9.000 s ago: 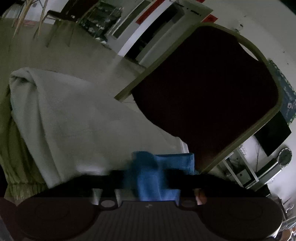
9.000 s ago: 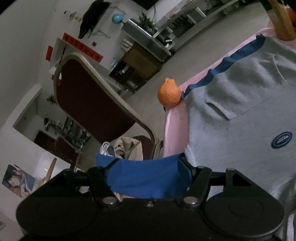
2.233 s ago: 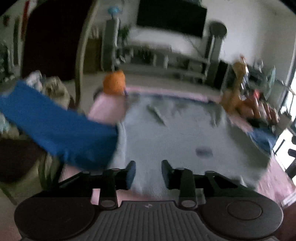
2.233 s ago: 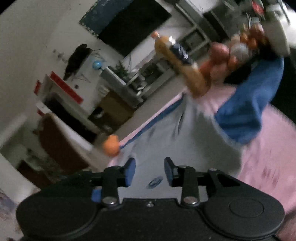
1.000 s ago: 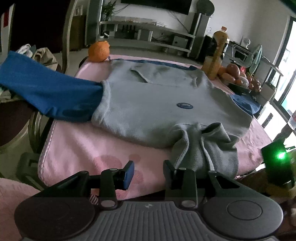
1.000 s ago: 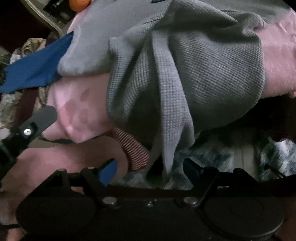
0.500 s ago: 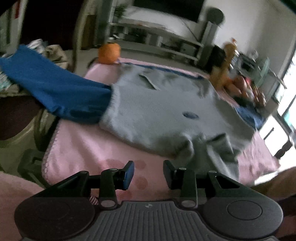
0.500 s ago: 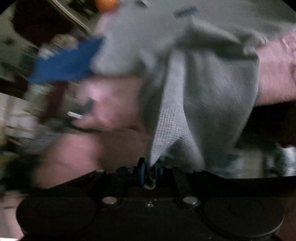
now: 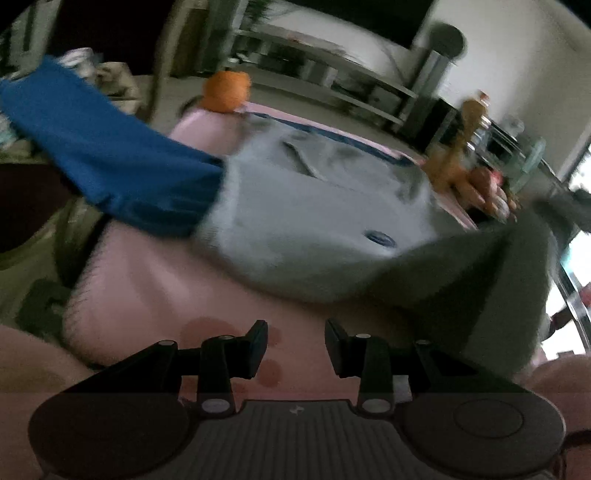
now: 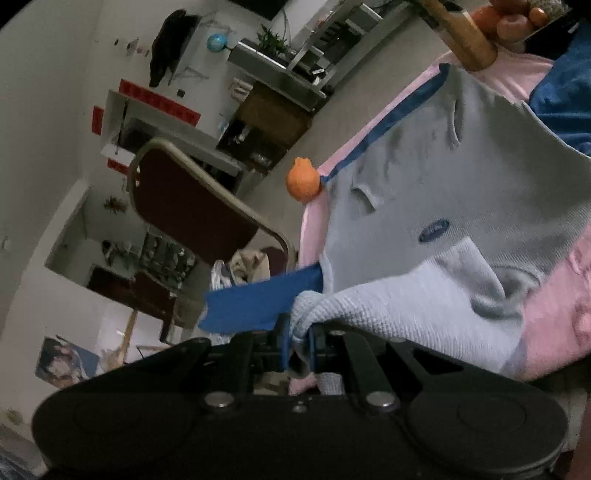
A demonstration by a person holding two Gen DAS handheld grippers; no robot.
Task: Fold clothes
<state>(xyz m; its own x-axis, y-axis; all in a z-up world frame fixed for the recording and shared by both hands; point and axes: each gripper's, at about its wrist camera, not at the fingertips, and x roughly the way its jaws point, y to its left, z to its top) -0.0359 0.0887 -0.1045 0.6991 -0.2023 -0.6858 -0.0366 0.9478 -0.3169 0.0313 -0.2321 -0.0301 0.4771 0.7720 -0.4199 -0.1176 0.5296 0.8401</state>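
Note:
A grey sweater (image 9: 317, 221) with blue sleeves and a small oval badge lies spread on a pink-covered table (image 9: 147, 295). Its blue left sleeve (image 9: 103, 162) hangs off the table's left side. My left gripper (image 9: 295, 347) is open and empty above the pink cover in front of the sweater's hem. My right gripper (image 10: 297, 343) is shut on the sweater's hem (image 10: 388, 299) and holds it lifted, the cloth stretching back to the body (image 10: 461, 177). The raised hem shows as a dark grey flap (image 9: 480, 280) in the left wrist view.
An orange (image 9: 226, 90) sits at the table's far left corner, also in the right wrist view (image 10: 303, 181). A bottle (image 10: 461, 33) and fruit (image 10: 509, 18) stand at the far right. A maroon chair (image 10: 192, 206) with clothes on it stands beside the table.
My right gripper has closed on the sweater's hanging hem and raised it above the table. My left gripper has stayed open and moved closer over the pink cover.

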